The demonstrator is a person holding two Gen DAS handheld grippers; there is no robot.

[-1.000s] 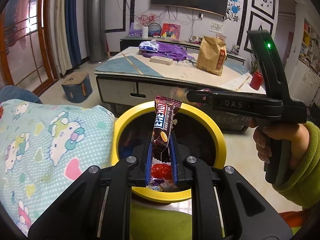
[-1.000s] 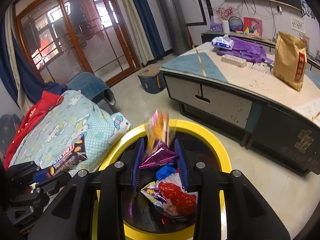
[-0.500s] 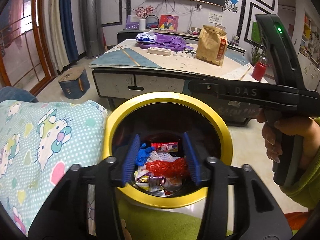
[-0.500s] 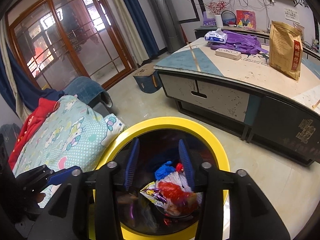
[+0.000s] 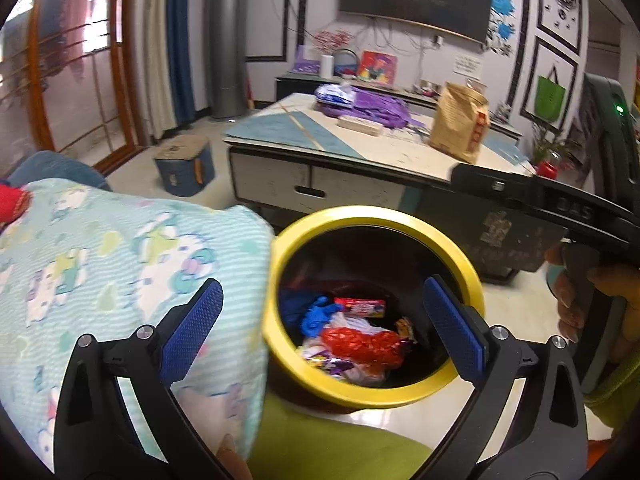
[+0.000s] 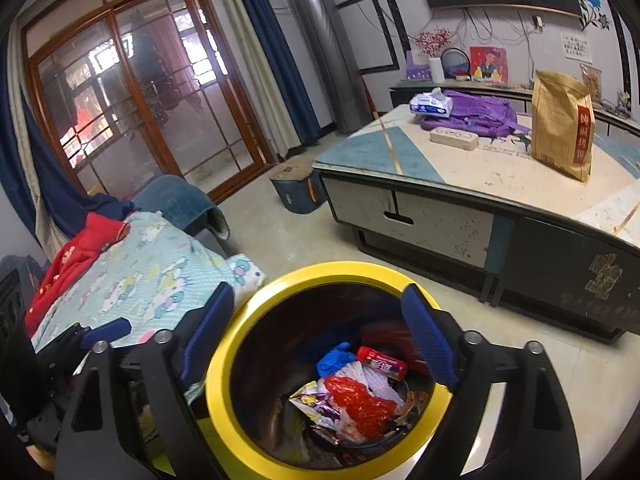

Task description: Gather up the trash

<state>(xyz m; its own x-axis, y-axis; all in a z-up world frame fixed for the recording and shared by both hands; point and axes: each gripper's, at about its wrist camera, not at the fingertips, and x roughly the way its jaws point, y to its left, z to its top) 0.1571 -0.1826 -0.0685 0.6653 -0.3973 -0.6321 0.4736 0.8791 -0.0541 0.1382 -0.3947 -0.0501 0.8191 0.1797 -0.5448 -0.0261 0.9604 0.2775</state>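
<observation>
In the left wrist view, the left gripper hangs over a yellow-rimmed trash bin, its blue-padded jaws spreading wide with nothing clamped between them. Down in the bin lies the trash: a crumpled red wrapper, a blue glove and a red-and-pink candy wrapper among paler scraps. A pale blue cartoon-print blanket sits just left of the bin, touching its rim. The right gripper's black body, held in the person's right hand, crosses the right edge. Behind stands a low surface carrying a brown paper bag and purple cloth. In the right wrist view, the right gripper is likewise above the bin, jaws opening and empty, the same red wrapper, blue glove and candy wrapper lying inside below it. The blanket lies to the left, a red garment beside it.
</observation>
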